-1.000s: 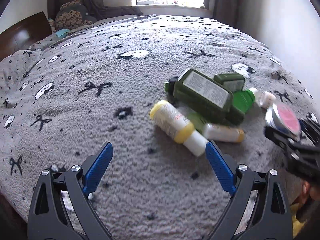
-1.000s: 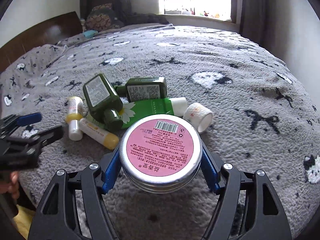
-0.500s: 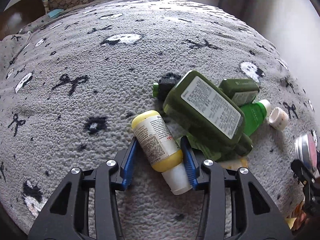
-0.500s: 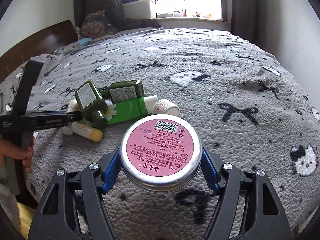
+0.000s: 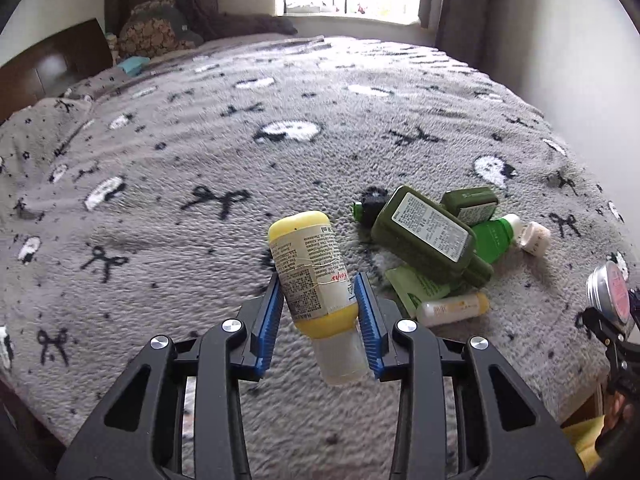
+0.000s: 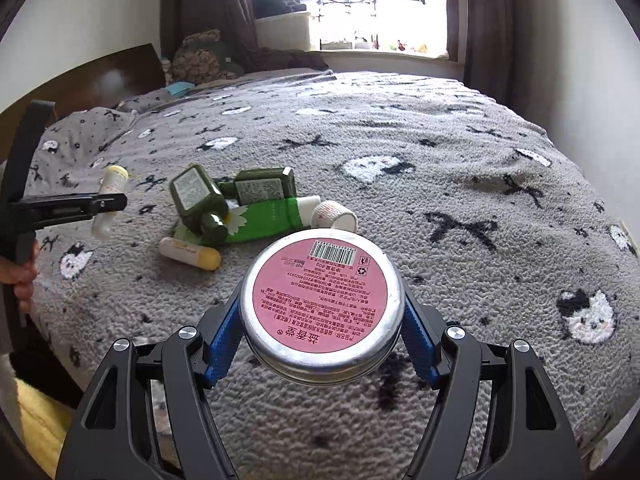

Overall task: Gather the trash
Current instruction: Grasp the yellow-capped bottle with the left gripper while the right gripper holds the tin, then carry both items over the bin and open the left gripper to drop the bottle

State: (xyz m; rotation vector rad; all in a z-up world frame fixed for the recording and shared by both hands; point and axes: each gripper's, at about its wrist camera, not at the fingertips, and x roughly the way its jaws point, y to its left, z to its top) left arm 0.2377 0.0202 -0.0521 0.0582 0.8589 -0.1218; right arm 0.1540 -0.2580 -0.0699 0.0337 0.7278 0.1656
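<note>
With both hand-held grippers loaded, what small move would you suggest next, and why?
Probably carry both loads off the bed to wherever trash goes: the left hand-held gripper, jaws closing, holds the yellow bottle lifted, and the right hand-held gripper clamps the pink-labelled tin.

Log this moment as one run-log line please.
left tool: closing on yellow bottle, lifted | right tool: holding tin | pile: on bed

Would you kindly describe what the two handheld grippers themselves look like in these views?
The left gripper and the right gripper look alike: matte black plastic frames with triangular cut-outs, silver round pivot screws, and two fingers faced with ribbed blue pads. From the right wrist view, the left one shows a long black handle. No cables or sleeves are visible.
</note>
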